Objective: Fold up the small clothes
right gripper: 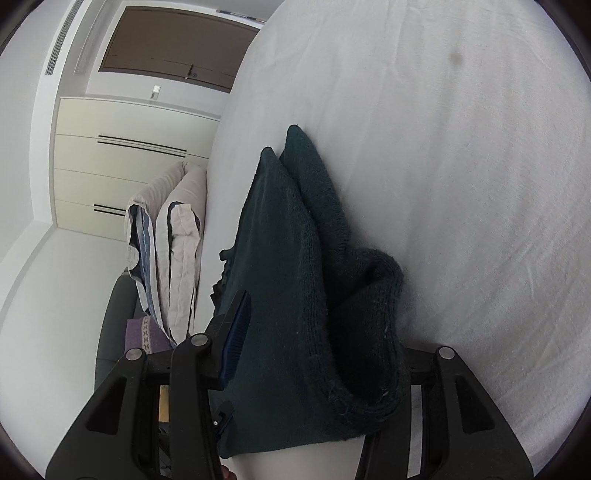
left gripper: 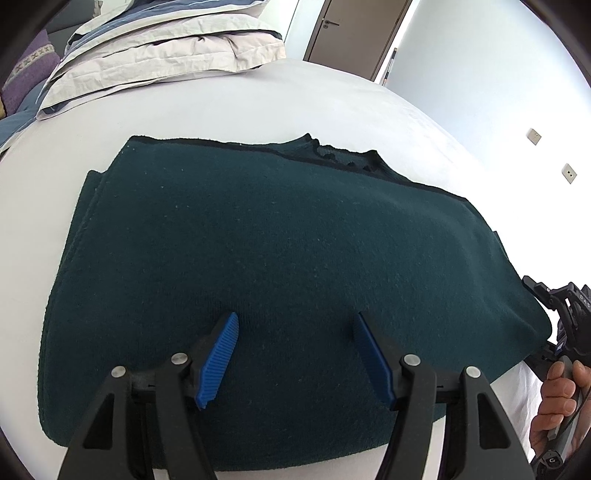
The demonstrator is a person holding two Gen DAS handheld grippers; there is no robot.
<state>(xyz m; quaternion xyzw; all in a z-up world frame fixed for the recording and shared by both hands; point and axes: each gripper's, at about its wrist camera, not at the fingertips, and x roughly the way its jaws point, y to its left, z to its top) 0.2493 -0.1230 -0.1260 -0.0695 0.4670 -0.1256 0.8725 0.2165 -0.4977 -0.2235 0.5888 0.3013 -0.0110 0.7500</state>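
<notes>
A dark green knitted sweater [left gripper: 258, 258] lies folded flat on the white bed [left gripper: 258, 99]. My left gripper [left gripper: 295, 354] hovers over its near part, open and empty, blue pads [left gripper: 218, 362] spread wide. My right gripper [right gripper: 317, 354] is turned on its side at the sweater's edge, with thick folded layers of the sweater [right gripper: 295, 295] between its fingers; the left blue pad [right gripper: 236, 332] presses against the cloth and the other finger is hidden by it. The right gripper also shows in the left wrist view [left gripper: 565, 325], held by a hand at the sweater's right end.
Stacked pillows [left gripper: 159, 48] and a purple cushion [left gripper: 29, 74] lie at the head of the bed. A brown door [left gripper: 354, 33] and white wall stand beyond. In the right wrist view, white drawers [right gripper: 122, 158] and the pillows [right gripper: 166, 251] sit past the bed's edge.
</notes>
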